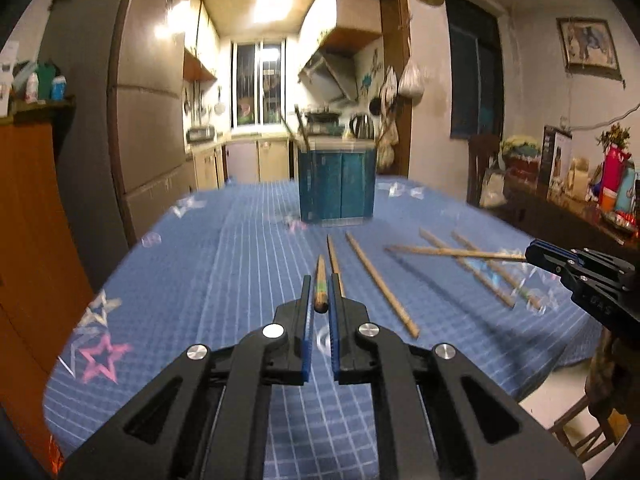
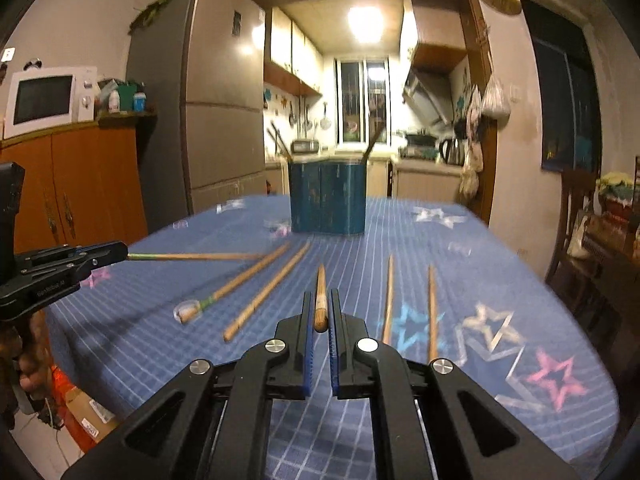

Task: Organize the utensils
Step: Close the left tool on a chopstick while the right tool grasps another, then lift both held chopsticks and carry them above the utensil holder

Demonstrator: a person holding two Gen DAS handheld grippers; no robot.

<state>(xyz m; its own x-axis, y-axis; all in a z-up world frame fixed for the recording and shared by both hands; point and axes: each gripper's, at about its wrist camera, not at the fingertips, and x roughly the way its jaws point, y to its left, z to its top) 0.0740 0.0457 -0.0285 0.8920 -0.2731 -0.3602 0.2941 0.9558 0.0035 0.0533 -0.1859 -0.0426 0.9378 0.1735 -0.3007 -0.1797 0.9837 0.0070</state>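
My left gripper (image 1: 320, 278) is shut on the thick end of a wooden chopstick (image 1: 321, 268) that points ahead, off the cloth. My right gripper (image 2: 321, 293) is shut on another chopstick (image 2: 321, 276) the same way. Each wrist view shows the other gripper side-on with its stick: the right gripper (image 1: 530, 251) at the right edge, the left gripper (image 2: 122, 249) at the left edge. A blue holder (image 1: 336, 184) (image 2: 328, 198) stands far ahead with dark sticks poking out. Several loose chopsticks (image 1: 380, 284) (image 2: 268, 292) lie on the cloth between.
The table (image 2: 460, 420) wears a blue checked cloth printed with stars. A fridge (image 2: 216, 92), an orange cabinet (image 2: 80, 184) and a microwave (image 2: 44, 100) stand to the left. On the right are a dark sideboard (image 1: 560, 216) with clutter and a chair (image 2: 576, 216).
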